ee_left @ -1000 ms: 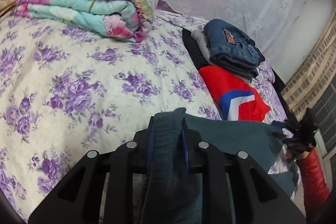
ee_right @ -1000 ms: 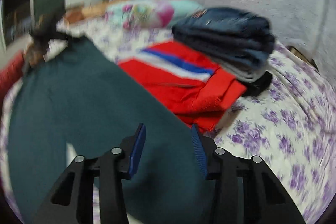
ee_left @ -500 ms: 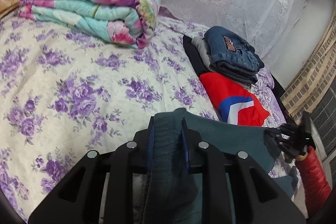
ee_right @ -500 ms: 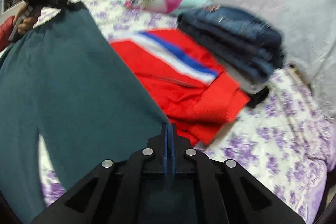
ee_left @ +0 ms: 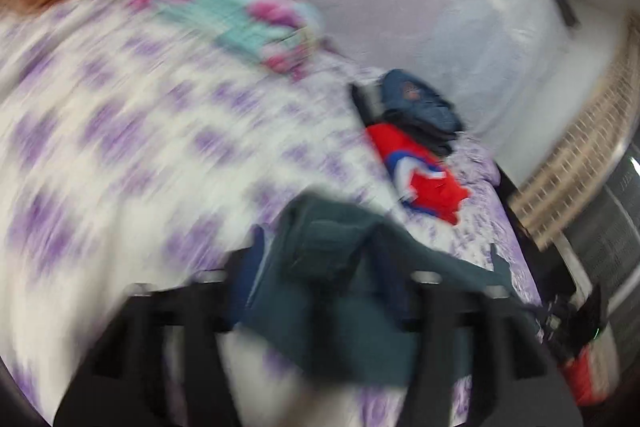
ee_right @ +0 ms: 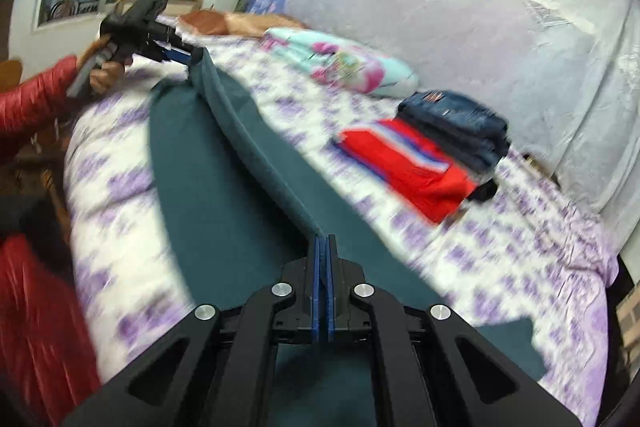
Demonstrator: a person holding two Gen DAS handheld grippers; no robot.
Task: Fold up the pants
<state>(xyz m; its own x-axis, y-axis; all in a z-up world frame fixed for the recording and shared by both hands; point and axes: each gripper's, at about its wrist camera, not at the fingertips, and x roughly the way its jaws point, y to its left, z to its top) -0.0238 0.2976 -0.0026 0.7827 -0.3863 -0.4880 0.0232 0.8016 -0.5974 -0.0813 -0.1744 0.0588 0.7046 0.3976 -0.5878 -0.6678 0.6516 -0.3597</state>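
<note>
Over the left gripper (ee_left: 320, 259), its jaws pinch a bunched end of the teal pants (ee_left: 340, 291) above the bed's (ee_left: 120, 147) near edge, while the right gripper (ee_right: 323, 247), jaws pressed together on the pants' (ee_right: 224, 195) other end, stretches a fold toward the left one (ee_right: 176, 55).

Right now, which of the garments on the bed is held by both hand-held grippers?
The dark teal pants, stretched between both grippers; the red garment and folded jeans lie untouched.
</note>
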